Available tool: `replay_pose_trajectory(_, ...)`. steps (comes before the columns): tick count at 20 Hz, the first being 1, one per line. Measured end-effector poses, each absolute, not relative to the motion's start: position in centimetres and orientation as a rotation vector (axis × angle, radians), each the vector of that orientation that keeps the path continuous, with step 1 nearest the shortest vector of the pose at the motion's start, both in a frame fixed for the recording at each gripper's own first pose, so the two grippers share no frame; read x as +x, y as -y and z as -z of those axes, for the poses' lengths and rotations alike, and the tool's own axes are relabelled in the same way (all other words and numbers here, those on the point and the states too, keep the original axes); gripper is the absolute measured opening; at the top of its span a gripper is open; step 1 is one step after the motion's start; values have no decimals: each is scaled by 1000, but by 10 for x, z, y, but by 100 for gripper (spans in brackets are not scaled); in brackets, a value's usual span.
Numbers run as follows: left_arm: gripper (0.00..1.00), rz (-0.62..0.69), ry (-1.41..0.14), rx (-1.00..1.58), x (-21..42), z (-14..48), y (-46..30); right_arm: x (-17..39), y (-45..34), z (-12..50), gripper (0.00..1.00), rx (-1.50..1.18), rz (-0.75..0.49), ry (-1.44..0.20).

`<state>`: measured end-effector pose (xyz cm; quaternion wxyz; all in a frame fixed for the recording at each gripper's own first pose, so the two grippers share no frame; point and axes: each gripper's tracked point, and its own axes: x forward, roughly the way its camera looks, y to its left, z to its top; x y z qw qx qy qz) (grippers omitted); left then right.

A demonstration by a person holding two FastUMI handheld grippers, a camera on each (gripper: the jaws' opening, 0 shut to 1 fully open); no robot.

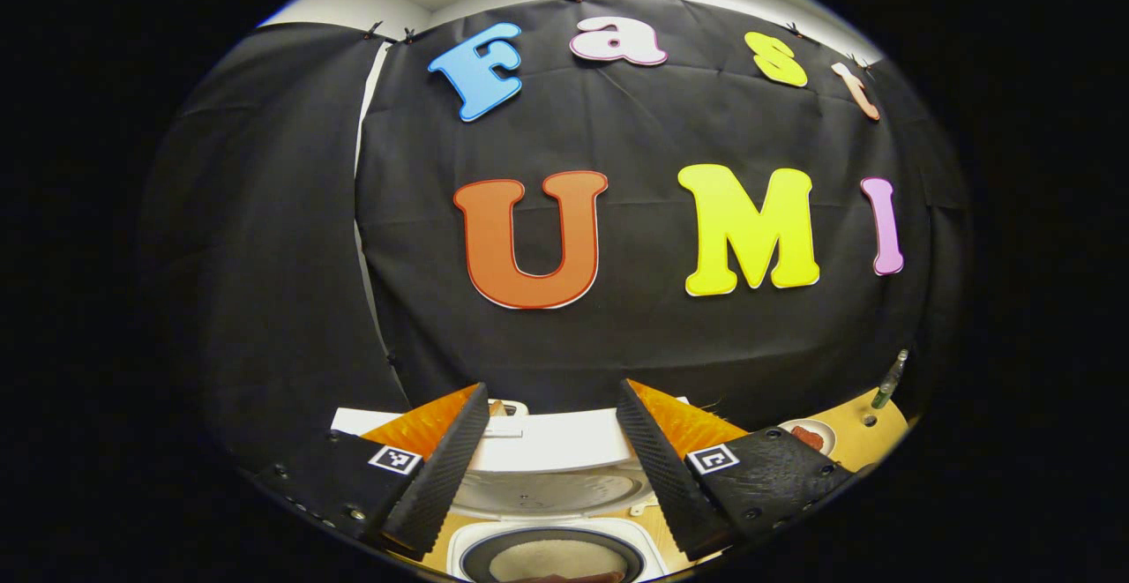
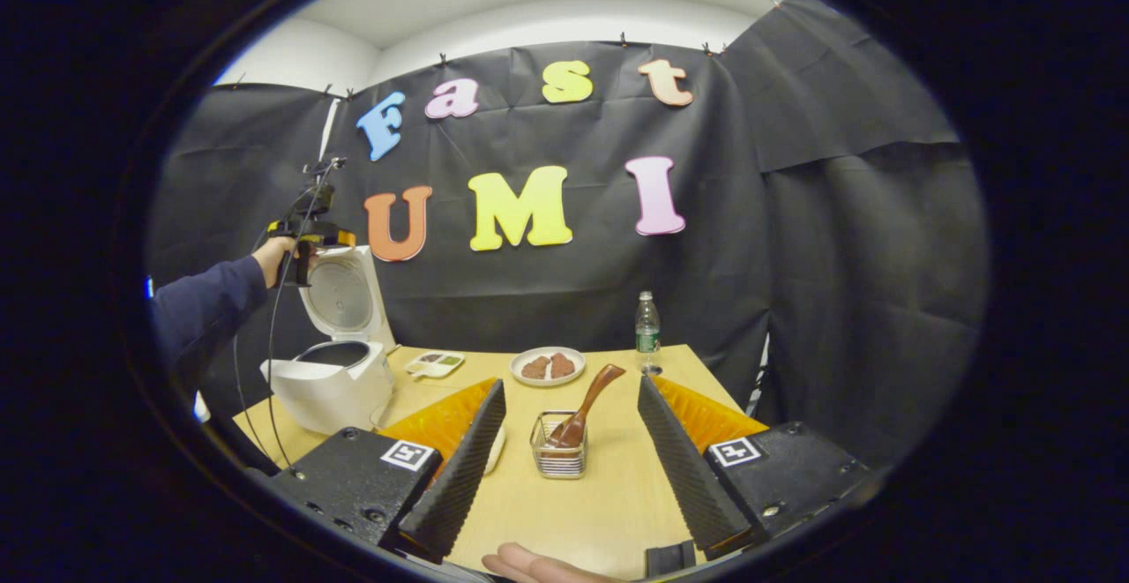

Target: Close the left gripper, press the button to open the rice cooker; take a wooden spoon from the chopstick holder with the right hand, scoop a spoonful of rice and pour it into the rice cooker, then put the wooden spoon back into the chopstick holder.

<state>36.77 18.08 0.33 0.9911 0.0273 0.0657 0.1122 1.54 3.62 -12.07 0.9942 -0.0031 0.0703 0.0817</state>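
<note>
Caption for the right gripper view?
Open right gripper faces wooden spoon in chopstick holder; rice cooker open.

Bare pale wooden tabletop (image 2: pixel 609 495) open around wire chopstick holder (image 2: pixel 558 457), white rice cooker (image 2: pixel 331 389) lid upright at left, brown-food plate (image 2: pixel 548 365) and clear bottle (image 2: pixel 647 332) behind.

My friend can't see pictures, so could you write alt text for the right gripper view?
An open gripper faces a wire chopstick holder with a wooden spoon leaning in it on a wooden table. To the left, a white rice cooker stands lid-up beneath a hand holding another gripper.
</note>
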Motion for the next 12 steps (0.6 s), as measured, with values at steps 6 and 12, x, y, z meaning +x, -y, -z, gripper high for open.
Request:
replay_pose_trajectory(6,96,-222,-181,51,341,3,-173,2,-46,106,98,15,-187,-103)
replay_pose_trajectory(12,96,-222,-204,63,310,12,-162,-21,-51,95,98,23,-210,-65)
